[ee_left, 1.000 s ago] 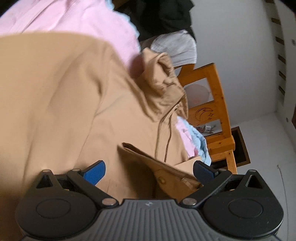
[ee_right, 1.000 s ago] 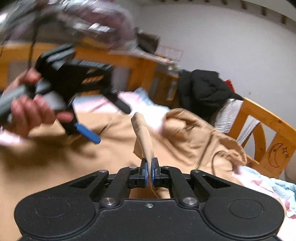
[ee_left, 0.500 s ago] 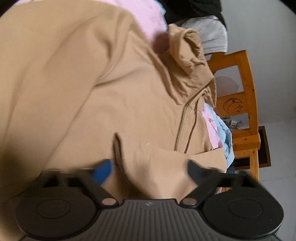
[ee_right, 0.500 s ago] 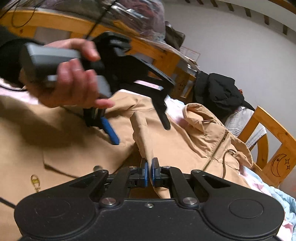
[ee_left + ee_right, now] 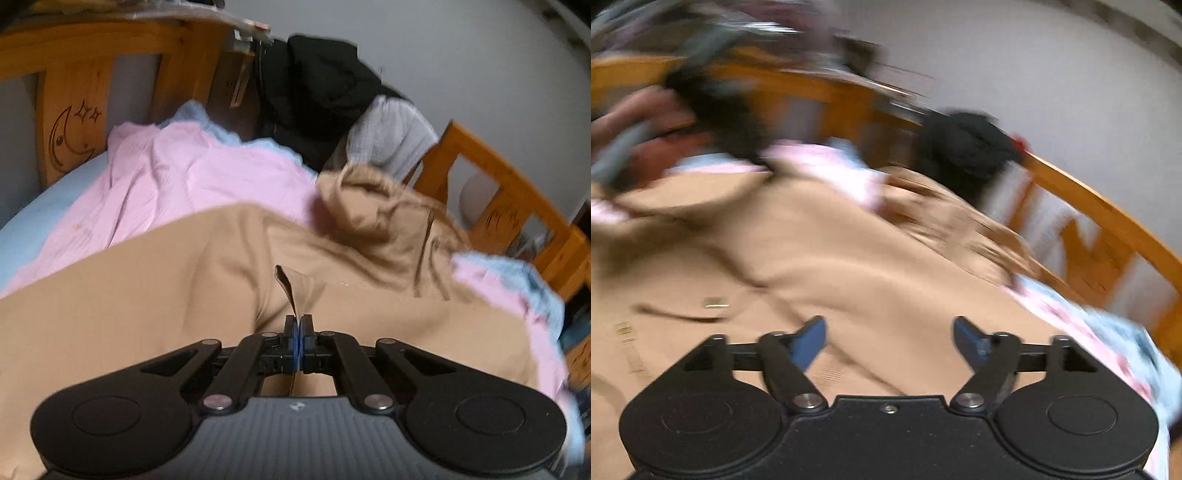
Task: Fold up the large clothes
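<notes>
A wooden bed (image 5: 92,48) fills both views, its pink blanket (image 5: 192,184) across the middle of the left wrist frame. On it lies the tan coat (image 5: 147,302), spread over the lower half of both frames, its hood (image 5: 369,206) bunched at centre right beside a black jacket (image 5: 314,92) near the top. The left hand-held gripper (image 5: 297,334), low at centre, has its jaws together, clamped on a raised fold of the coat. The right hand-held gripper (image 5: 888,343) is opening, its jaws apart over the coat with nothing pinched between them. A blurred hand (image 5: 639,147) shows at upper left.
</notes>
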Demonstrator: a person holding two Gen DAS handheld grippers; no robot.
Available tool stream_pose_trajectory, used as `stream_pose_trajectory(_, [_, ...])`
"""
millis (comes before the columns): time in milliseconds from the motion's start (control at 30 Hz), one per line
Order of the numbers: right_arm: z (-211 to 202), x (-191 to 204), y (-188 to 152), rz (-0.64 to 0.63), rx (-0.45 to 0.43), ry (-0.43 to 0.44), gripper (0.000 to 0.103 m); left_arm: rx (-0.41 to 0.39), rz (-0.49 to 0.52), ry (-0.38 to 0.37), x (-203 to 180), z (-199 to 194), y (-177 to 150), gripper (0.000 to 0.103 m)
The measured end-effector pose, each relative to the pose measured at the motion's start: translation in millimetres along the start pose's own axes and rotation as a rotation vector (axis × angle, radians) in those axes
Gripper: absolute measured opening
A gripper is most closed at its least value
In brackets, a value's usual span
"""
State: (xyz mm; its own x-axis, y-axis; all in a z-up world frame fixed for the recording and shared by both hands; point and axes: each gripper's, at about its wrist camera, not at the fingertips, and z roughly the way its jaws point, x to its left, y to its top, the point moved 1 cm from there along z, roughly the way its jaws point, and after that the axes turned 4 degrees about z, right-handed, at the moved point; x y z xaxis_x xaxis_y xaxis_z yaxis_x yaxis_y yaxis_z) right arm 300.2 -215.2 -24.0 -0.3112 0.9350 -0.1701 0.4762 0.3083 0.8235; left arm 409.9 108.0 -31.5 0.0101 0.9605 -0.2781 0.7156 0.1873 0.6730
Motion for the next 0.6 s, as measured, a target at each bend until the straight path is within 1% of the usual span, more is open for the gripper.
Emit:
stream_pose_trajectory(67, [21.6,-53.1,8.7,0.193,0.047,-0.068,0.083,0.029,0.011,0.009,-1.9,2.7,-9.9,0.000])
stream_pose_trajectory(100, [32.8,-75.2,11.3,0.280,0.068,-0.086,0.083,0.037,0.017,0.015,-3.6,3.6,-13.9,0.000])
stream_pose_trajectory(133, [51.6,-107.8,14.0,0.419,0.111,-0.099,0.082,0.043,0.023,0.020,-2.7,2.8,-16.4,0.000])
stream_pose_trajectory(167, [66.8,-130.5,14.2,0.520,0.143,-0.101,0.081,0.048,0.029,0.022,-2.5,1.2,-17.9,0.000])
stream_pose_trajectory(200, [87.3,-160.4,12.2,0.671,0.177,-0.093,0.080,0.054,0.038,0.025,-3.8,2.0,-18.8,0.000])
stream_pose_trajectory(233, [101.2,-178.2,9.8,0.767,0.193,-0.087,0.078,0.056,0.045,0.027,-3.1,3.3,-18.5,0.000])
stream_pose_trajectory(267, [122.1,-199.7,6.0,0.889,0.227,-0.076,0.077,0.058,0.052,0.029,-3.7,3.5,-18.6,0.000])
stream_pose_trajectory(333, [150.8,-221.9,1.3,1.030,0.253,-0.059,0.071,0.061,0.055,0.025,-2.7,3.6,-16.9,0.000])
stream_pose_trajectory(367, [163.6,-228.6,-0.7,1.073,0.266,-0.060,0.064,0.063,0.055,0.022,-2.0,3.3,-16.5,0.000])
stream_pose_trajectory(400, [176.0,-234.2,-2.1,1.108,0.277,-0.076,0.057,0.065,0.054,0.019,-1.3,3.4,-16.2,0.000])
stream_pose_trajectory(467, [187.8,-240.0,-4.5,1.144,0.291,-0.072,0.016,0.065,0.052,-0.001,-0.6,4.4,-15.8,0.000])
stream_pose_trajectory(500, [188.5,-239.0,1.7,1.101,0.284,-0.084,0.007,0.063,0.057,-0.014,-1.9,5.2,-15.6,0.000])
stream_pose_trajectory(533, [186.5,-236.7,12.5,1.007,0.265,-0.095,0.001,0.060,0.063,-0.029,-4.0,6.6,-15.3,0.000])
stream_pose_trajectory(567, [178.6,-234.2,30.1,0.850,0.216,-0.102,0.000,0.060,0.073,-0.055,-7.6,9.6,-15.0,0.000])
stream_pose_trajectory(600, [167.2,-232.1,43.5,0.741,0.164,-0.103,0.000,0.066,0.097,-0.079,-14.6,14.8,-14.4,0.000])
